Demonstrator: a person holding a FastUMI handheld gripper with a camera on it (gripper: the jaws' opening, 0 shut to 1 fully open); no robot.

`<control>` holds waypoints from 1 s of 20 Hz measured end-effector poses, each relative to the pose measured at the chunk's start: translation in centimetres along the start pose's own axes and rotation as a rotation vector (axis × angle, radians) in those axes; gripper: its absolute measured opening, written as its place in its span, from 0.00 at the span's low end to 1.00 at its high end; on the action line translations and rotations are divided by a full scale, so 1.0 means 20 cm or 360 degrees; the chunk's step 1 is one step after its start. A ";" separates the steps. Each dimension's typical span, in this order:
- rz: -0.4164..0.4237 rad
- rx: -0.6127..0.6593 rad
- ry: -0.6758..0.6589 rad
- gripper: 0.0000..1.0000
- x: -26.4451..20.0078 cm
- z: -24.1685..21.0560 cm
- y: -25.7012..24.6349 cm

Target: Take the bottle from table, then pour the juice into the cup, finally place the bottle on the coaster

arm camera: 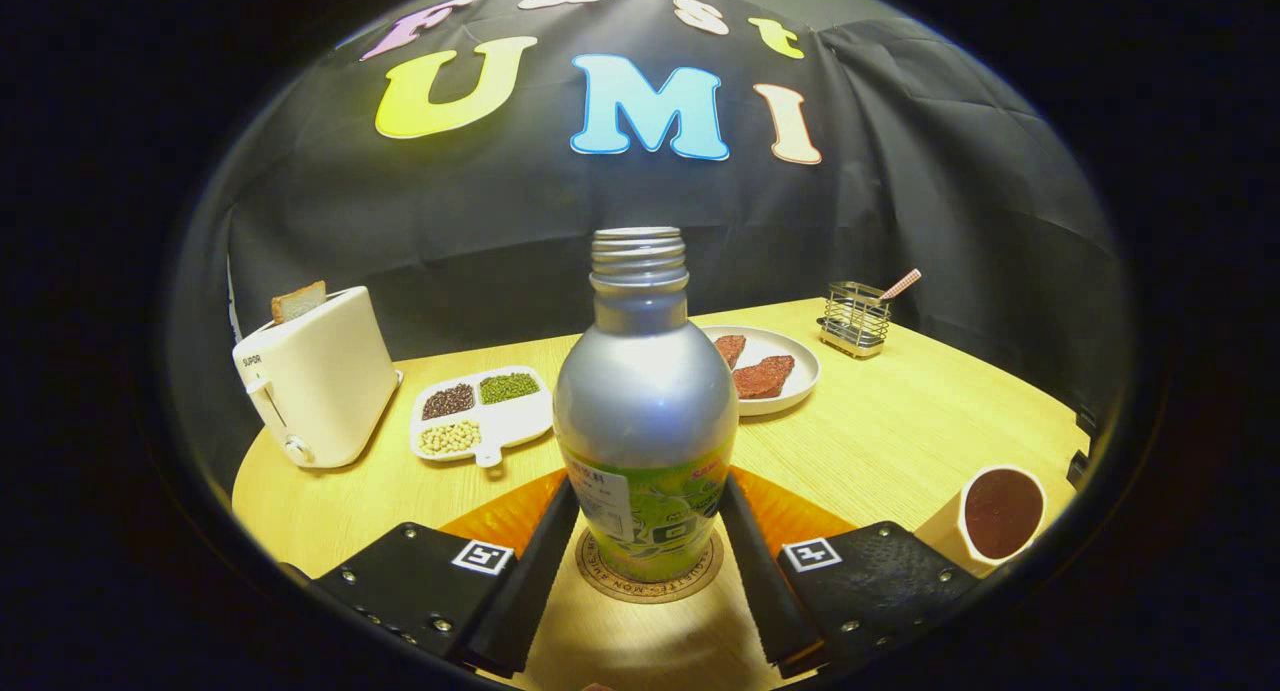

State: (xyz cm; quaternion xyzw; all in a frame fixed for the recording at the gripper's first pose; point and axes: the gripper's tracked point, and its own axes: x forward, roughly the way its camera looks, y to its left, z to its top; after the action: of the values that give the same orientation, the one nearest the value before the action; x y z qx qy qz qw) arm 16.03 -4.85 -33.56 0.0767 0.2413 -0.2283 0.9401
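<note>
Bottle (645, 411) stands upright on the coaster (648, 583), uncapped, between the fingers of the tool (648, 531), which pinch its labelled lower body. Smooth metal (likely slippery, rigid); low grip suits it. Cup (995, 519) sits right, on the desk (900, 421).

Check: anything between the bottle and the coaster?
Nothing visible. The silver metal bottle with green label stands on the round cork coaster, between the black tool's fingers, which touch its sides.
</note>
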 end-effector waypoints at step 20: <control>0.0297 -0.0074 -0.0280 0.98 -0.61 0.40 0.00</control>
State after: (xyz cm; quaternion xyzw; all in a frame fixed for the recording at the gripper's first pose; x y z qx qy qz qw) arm 9.82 -2.15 -20.50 0.0567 0.1549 -0.1400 0.9763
